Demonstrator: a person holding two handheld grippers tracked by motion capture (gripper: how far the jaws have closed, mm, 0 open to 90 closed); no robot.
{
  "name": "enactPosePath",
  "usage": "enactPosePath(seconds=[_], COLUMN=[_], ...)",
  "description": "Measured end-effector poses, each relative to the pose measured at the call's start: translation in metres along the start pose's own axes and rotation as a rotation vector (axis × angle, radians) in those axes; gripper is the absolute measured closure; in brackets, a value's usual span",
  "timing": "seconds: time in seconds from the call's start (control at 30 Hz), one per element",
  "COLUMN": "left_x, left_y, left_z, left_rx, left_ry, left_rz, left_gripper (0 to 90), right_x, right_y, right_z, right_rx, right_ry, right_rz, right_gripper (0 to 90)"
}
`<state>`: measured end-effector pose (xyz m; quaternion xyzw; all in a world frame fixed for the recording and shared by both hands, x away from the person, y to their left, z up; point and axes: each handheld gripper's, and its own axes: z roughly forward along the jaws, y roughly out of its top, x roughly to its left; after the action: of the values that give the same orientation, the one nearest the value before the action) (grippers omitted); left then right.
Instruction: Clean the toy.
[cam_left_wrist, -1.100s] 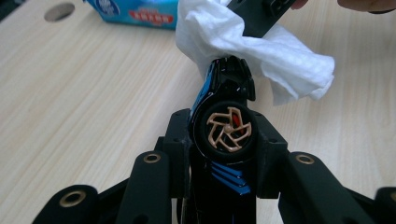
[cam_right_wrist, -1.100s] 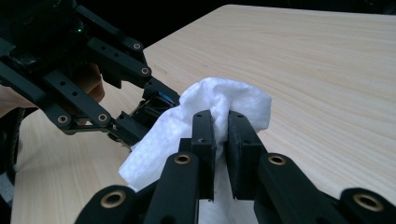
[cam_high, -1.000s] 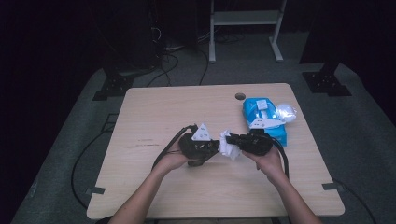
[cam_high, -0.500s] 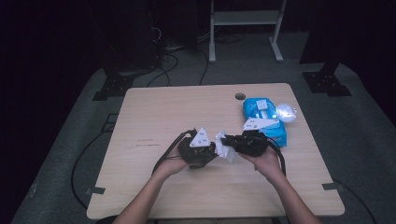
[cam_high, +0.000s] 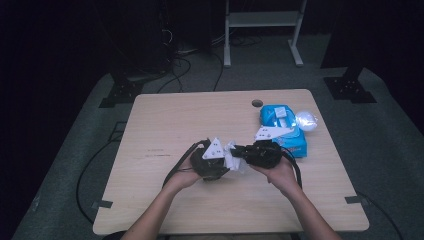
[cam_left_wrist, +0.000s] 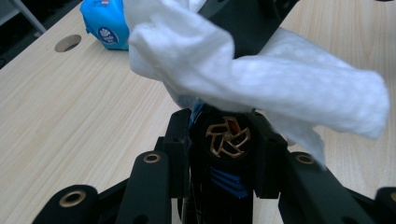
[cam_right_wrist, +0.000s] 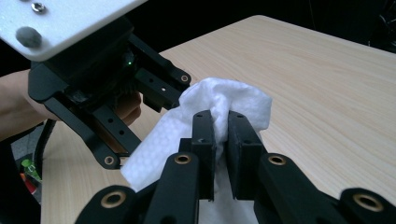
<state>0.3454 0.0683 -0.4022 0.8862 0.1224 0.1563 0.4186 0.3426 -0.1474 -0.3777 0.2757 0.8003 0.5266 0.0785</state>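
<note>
Right now the white wipe (cam_high: 234, 159) hangs just above the table (cam_high: 165, 125) near its centre, stretched between my two claws. My right claw (cam_right_wrist: 220, 133) is pinched tight on its bunched cloth. My left claw (cam_left_wrist: 227, 135) is clamped on a small dark object with a bronze emblem (cam_left_wrist: 228, 140), the wipe draped at its 12 o'clock. Both hands face each other, claws level, tips nearly meeting. A blue wipes pack (cam_high: 282, 127) lies at 2 o'clock.

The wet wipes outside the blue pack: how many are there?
1. The white wipe is pinched in the right gripper and held against the small black object clamped in the left gripper. More may be hidden in the blue pack.
</note>
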Motion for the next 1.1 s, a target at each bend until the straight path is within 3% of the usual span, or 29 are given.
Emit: enactPosePath(seconds=[0.37,0.5,0.67,0.73,1.1], left_x=[0.003,0.004,0.003,0.003,0.006], left_y=[-0.001,0.0,0.0,0.0,-0.001], left_z=[-0.004,-0.004,-0.005,-0.006,-0.009], left_rx=[-0.024,-0.03,-0.039,-0.04,-0.048], left_ry=[-0.003,-0.004,0.0,0.003,0.006], left_rz=[-0.023,-0.025,-0.026,-0.026,-0.034], left_gripper=[64.5,64.4,64.4,64.4,64.4], right_x=[-0.031,-0.03,-0.018,-0.016,-0.035], right_y=[-0.021,-0.019,-0.008,-0.007,-0.028], right_z=[-0.007,-0.009,-0.011,-0.011,-0.006], right_rx=[0.006,-0.002,-0.043,-0.037,-0.009], right_ry=[-0.041,-0.043,0.001,-0.005,-0.016], right_rz=[0.101,0.102,0.075,0.056,0.136], right_gripper=[81.8,81.8,81.8,81.8,81.9])
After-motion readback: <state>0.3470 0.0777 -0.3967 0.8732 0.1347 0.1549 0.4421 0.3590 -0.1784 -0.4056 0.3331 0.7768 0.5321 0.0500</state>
